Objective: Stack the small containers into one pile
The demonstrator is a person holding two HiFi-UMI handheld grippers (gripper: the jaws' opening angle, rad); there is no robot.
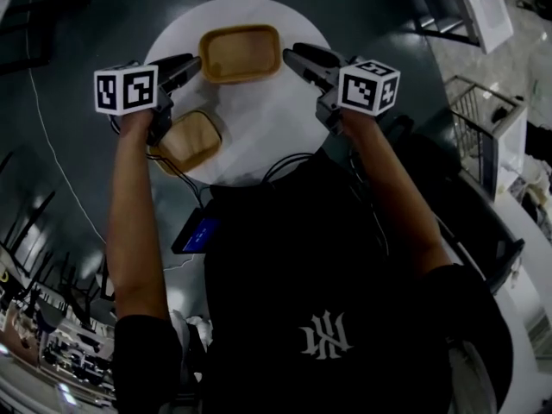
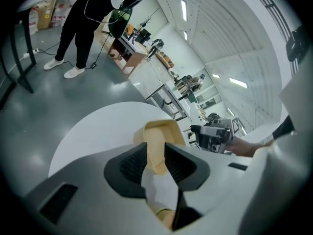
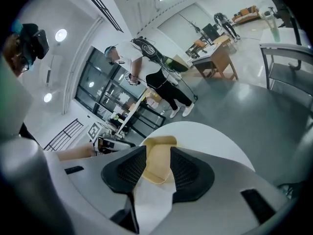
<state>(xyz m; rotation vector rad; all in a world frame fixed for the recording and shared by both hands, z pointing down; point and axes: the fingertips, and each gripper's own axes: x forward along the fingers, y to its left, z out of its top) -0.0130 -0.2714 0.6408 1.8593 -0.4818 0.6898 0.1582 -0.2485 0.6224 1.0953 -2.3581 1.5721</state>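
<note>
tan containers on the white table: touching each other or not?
Apart. The head view shows the far container and the near container with a strip of bare white table between them.

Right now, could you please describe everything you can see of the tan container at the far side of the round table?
The tan container is a shallow rectangular tub with rounded corners and a raised rim, plastic-looking, open-topped and seemingly empty. It sits upright and flat on the white round table, toward its far edge. The left gripper and right gripper flank its short ends with their jaws open; neither grips it.
</note>
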